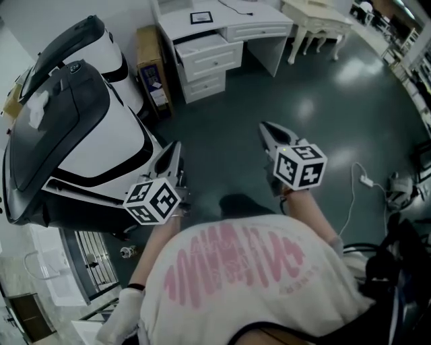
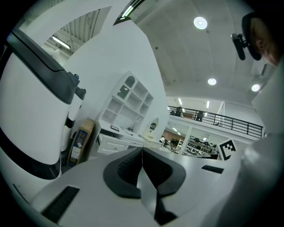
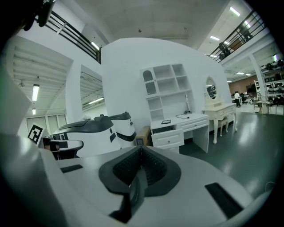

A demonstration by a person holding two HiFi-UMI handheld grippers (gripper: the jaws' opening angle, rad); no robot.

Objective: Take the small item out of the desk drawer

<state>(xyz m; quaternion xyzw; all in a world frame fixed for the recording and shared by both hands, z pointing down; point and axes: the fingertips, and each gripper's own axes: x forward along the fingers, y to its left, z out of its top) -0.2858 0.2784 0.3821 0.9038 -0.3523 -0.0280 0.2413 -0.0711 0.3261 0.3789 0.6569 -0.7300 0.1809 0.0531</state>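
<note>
The left gripper (image 1: pixel 176 145) and the right gripper (image 1: pixel 264 127) each had jaws pressed together on nothing, at mid-frame. Well beyond them, at top centre, the white desk (image 1: pixel 232 15) had its top drawer (image 1: pixel 214 59) pulled out; any small item inside was too small to make out.

Below me spreads a glossy dark green floor (image 1: pixel 303 108). Ahead, against the curved white wall (image 3: pixel 128 75), a white wooden desk (image 1: pixel 236 23) stands under a white open shelf unit (image 3: pixel 166 86). A cream dressing table with turned legs (image 1: pixel 316 13) is beside it. Round ceiling lamps (image 2: pixel 200 22) glow overhead.
</note>
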